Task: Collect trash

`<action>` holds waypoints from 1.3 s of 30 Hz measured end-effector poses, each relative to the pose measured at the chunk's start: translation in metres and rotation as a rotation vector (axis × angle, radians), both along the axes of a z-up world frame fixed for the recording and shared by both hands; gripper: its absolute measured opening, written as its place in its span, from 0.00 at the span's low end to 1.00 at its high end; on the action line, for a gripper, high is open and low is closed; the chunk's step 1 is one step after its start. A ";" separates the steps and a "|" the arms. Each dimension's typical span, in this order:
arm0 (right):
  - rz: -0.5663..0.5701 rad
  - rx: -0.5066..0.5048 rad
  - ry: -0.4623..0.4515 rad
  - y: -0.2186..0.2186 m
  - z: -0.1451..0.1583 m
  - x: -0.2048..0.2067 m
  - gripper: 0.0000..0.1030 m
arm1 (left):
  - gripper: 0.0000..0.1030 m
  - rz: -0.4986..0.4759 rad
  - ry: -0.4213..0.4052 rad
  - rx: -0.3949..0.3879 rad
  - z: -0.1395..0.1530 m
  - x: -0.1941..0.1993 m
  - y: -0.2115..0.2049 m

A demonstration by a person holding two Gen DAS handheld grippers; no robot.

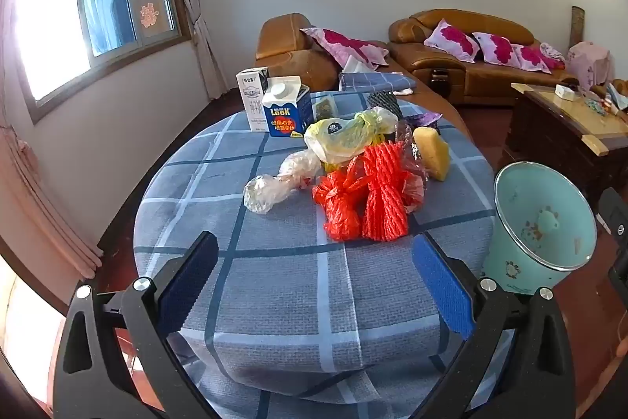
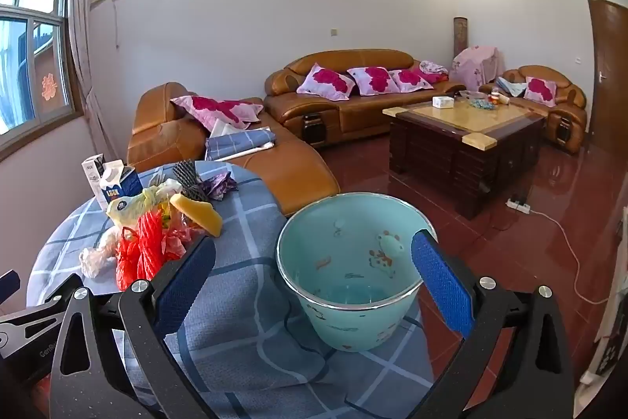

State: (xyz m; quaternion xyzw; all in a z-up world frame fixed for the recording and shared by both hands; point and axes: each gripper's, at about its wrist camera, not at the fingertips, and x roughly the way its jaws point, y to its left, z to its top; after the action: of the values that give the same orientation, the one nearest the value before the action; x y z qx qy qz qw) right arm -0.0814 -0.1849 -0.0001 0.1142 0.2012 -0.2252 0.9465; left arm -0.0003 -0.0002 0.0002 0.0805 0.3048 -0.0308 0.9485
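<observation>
A pile of trash lies on the round table with a blue checked cloth [image 1: 274, 281]: red foam netting [image 1: 382, 191], a red plastic bag [image 1: 339, 201], a clear crumpled bag [image 1: 274, 183], a yellow-white bag [image 1: 345, 134], a yellow sponge [image 1: 433, 152], a blue milk carton [image 1: 284, 108] and a white carton [image 1: 253, 97]. A mint green bucket [image 2: 349, 269] stands empty at the table's right edge; it also shows in the left wrist view [image 1: 545, 218]. My left gripper [image 1: 314, 285] is open and empty, short of the pile. My right gripper [image 2: 314, 285] is open, just before the bucket.
Black foam netting [image 1: 386, 103] and a purple wrapper [image 1: 426, 120] lie behind the pile. Brown leather sofas [image 2: 353, 97] with pink cushions stand beyond the table. A dark wooden coffee table [image 2: 467, 140] stands to the right on red floor tiles. A power strip [image 2: 518, 205] lies on the floor.
</observation>
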 end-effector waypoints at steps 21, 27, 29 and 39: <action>0.000 -0.007 0.003 0.002 -0.002 0.001 0.95 | 0.94 -0.002 0.000 -0.012 -0.001 -0.003 0.000; -0.007 -0.010 0.010 0.001 -0.004 0.002 0.95 | 0.94 0.002 -0.001 -0.014 0.001 -0.005 0.001; -0.008 -0.009 0.010 0.000 -0.003 0.002 0.95 | 0.94 -0.001 0.001 -0.016 0.001 -0.004 0.002; -0.008 -0.010 0.012 0.001 -0.003 0.003 0.95 | 0.94 -0.004 -0.003 -0.019 0.001 -0.004 0.003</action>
State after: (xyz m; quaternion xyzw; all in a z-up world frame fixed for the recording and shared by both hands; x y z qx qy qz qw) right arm -0.0789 -0.1839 -0.0032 0.1088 0.2053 -0.2306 0.9449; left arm -0.0048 0.0026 0.0010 0.0719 0.3029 -0.0353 0.9497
